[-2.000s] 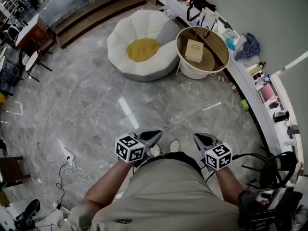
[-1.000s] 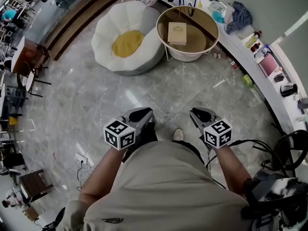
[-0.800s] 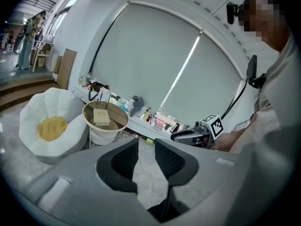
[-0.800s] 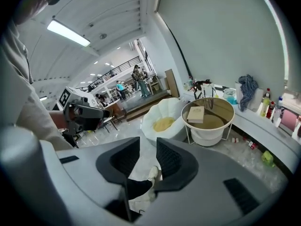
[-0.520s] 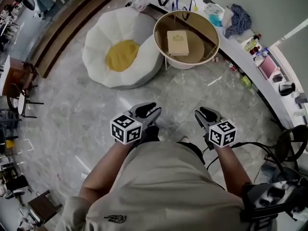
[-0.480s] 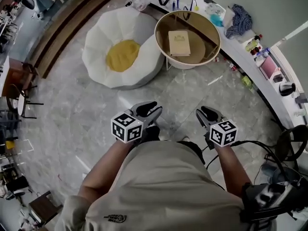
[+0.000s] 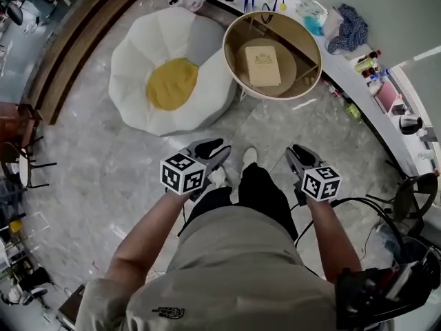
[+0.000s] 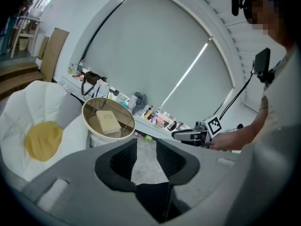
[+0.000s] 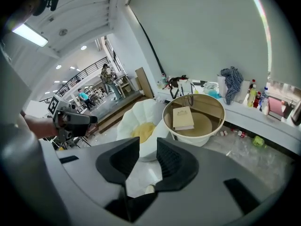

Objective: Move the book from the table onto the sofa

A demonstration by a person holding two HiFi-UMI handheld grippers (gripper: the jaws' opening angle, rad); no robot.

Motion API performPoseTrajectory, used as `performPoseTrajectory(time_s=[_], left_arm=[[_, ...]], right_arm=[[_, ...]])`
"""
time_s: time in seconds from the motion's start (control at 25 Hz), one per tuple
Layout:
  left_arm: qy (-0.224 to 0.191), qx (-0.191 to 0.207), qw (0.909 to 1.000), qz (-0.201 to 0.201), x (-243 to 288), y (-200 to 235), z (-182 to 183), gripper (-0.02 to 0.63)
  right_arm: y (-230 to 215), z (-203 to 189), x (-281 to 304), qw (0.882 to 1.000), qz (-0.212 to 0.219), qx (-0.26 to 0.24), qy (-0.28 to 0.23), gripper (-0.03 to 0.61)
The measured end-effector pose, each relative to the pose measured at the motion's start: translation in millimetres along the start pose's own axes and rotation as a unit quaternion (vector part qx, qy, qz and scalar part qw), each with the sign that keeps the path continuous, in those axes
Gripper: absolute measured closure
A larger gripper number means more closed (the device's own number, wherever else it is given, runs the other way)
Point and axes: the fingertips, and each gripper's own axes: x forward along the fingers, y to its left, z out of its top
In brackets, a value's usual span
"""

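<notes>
A beige book [image 7: 263, 65] lies flat on the round wooden table [image 7: 293, 71] with a pale rim, seen in all three views. To its left sits the white bean-bag sofa [image 7: 138, 61] with a yellow cushion [image 7: 164, 83]. My left gripper [image 7: 215, 147] and right gripper [image 7: 298, 152] are held in front of the body, well short of the table. The left jaws are opening with nothing between them [image 8: 146, 147]. The right gripper [image 9: 148, 149] is open and empty. The book [image 8: 107, 122] [image 9: 182, 118] lies beyond both sets of jaws.
A curved counter [image 7: 358, 81] behind the table carries bottles, bags and a blue cloth [image 7: 348, 27]. Wooden steps [image 7: 76, 40] run at the upper left, with chairs at the far left. Cables lie on the floor at the right. My shoe [image 7: 249, 156] is on the grey marble floor.
The person has stepped forward, so the table and the sofa lie nearer. Both grippers have been carried forward with the body, and one leg now shows between them.
</notes>
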Motion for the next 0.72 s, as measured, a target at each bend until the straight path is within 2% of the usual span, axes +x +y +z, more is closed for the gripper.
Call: performPoseTrajectory(time_s=[0.2, 0.52, 0.72], left_arm=[[0.026, -0.035, 0.9991, -0.004, 61.9, 46.8, 22.6, 0.491], [0.072, -0.105, 0.9918, 0.007, 192.3, 142.1, 61.1, 0.459], [0.091, -0.114, 0.9884, 0.044, 280.2, 215.6, 65.5, 0.451]], right_arm=[[-52.2, 39.2, 59.7, 0.999, 0.009, 0.047, -0.006, 0.453], [-175.3, 91.6, 191.5, 0.996, 0.020, 0.075, 0.035, 0.428], [-241.6, 95.2, 270.0, 0.993, 0.026, 0.087, 0.069, 0.419]])
